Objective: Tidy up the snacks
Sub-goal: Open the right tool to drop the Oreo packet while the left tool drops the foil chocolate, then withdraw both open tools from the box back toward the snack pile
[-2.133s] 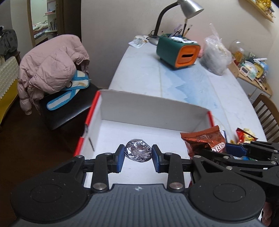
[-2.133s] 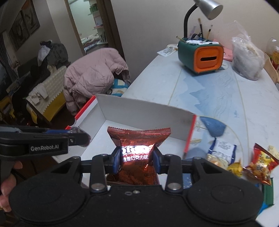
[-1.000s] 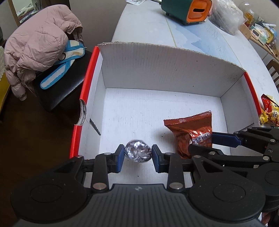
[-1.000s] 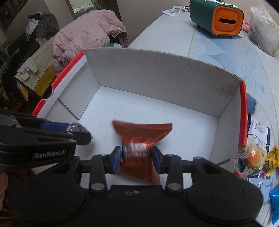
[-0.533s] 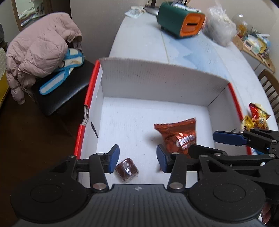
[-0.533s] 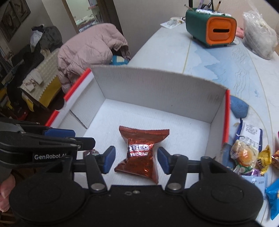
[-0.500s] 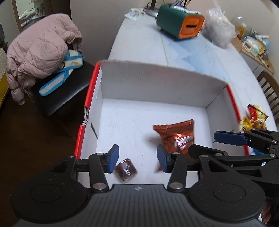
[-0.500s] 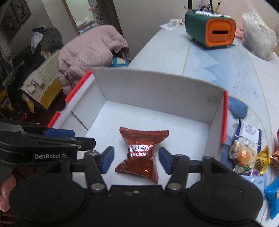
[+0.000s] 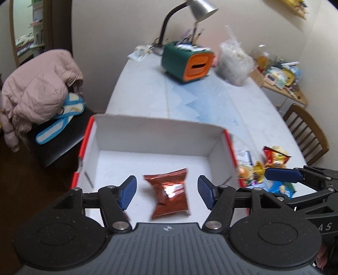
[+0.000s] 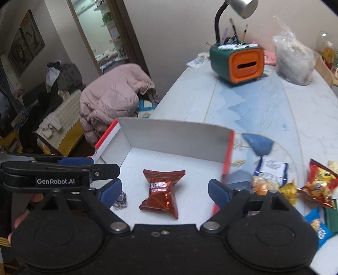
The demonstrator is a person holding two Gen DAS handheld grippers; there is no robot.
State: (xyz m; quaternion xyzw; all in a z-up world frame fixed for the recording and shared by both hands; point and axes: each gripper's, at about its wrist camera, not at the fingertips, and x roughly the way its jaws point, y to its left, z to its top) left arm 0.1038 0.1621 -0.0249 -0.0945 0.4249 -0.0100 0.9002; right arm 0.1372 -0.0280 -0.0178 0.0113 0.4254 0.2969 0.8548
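A white cardboard box with red edges sits on the table's near left. A red-brown Oreo packet lies on its floor. A small foil-wrapped candy lies to the packet's left, mostly hidden behind the finger in the left wrist view. My left gripper is open and empty above the box's near side. My right gripper is open and empty, beside it on the right. Several loose snack packets lie on the table right of the box.
A green and orange holder with a desk lamp and a clear bag stand at the table's far end. A chair with a pink jacket is left of the table. A wooden chair is at the right.
Both grippers have opened, dropping the foil candy and the Oreo packet onto the box floor. Both have since lifted back and opened wider.
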